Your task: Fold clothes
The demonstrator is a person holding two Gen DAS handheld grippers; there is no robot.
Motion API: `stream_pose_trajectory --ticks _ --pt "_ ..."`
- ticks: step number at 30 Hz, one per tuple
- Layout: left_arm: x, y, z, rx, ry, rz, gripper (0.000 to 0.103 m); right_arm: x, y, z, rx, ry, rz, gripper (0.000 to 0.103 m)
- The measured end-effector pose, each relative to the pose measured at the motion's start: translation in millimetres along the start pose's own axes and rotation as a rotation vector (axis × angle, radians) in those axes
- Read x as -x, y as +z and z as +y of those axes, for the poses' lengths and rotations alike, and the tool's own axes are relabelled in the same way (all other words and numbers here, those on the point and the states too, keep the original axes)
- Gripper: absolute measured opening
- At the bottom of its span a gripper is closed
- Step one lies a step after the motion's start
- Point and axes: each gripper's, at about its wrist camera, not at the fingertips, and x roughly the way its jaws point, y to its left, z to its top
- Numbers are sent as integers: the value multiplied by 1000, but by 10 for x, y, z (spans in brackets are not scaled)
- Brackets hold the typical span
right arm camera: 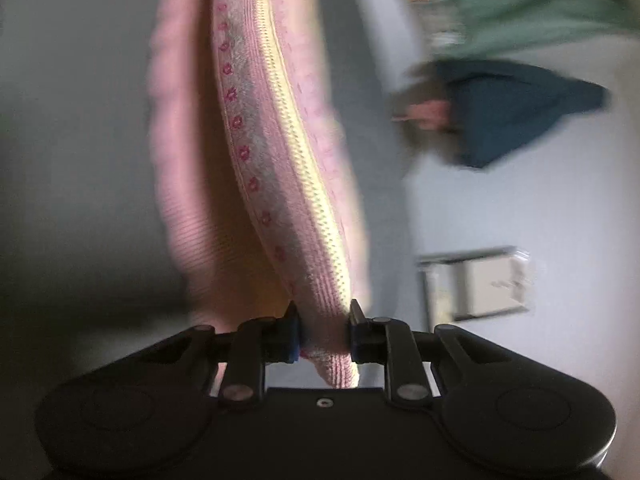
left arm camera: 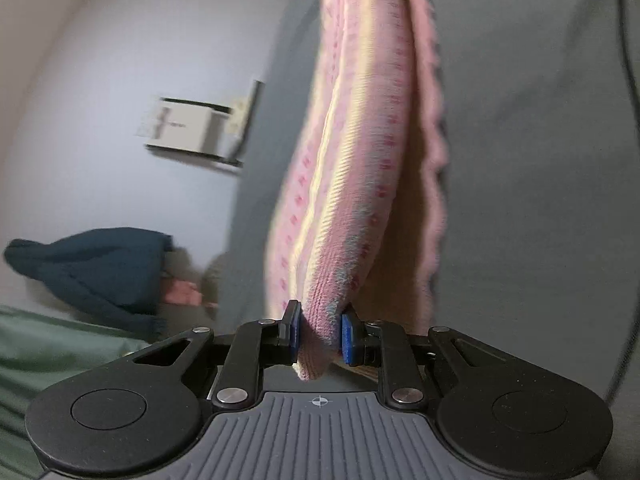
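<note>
A pink knitted garment [left arm camera: 360, 140] with small darker pink dots and a cream stripe stretches away from my left gripper [left arm camera: 320, 330], which is shut on its folded edge between blue pads. The same pink garment [right arm camera: 256, 152] runs up the right wrist view, and my right gripper [right arm camera: 325, 334] is shut on another part of its edge. The cloth hangs taut in the air between the two grippers. Both views are blurred by motion.
A dark blue garment [left arm camera: 96, 268] lies on a pale surface, with a small pink piece [left arm camera: 182, 292] beside it. Green fabric [left arm camera: 48, 344] fills the lower left. A white boxy object [right arm camera: 476, 284] sits on the pale surface. A grey surface [left arm camera: 540, 160] spreads behind the pink cloth.
</note>
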Motion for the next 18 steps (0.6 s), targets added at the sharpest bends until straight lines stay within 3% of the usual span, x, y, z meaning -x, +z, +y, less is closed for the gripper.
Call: stream_pose_trajectory --ticks 2,4,6,10,16,18 --pt "-40 -47 -52 15 -22 16 20 -13 2 96 41 16 5 19" --pt "-30 -77 26 52 14 18 20 46 14 -7 -14 -29 -7 19" --pt "-39 -89 101 93 5 23 20 84 12 -114 -87 -29 -14 19" --pt "-6 -139 63 142 -112 22 20 -5 -34 63 4 63 7 19" --pt "62 -293 77 241 -150 35 21 -82 -34 57 -38 62 12 19" --pt "100 -329 25 243 -141 42 28 -98 -15 98 -7 45 12 23"
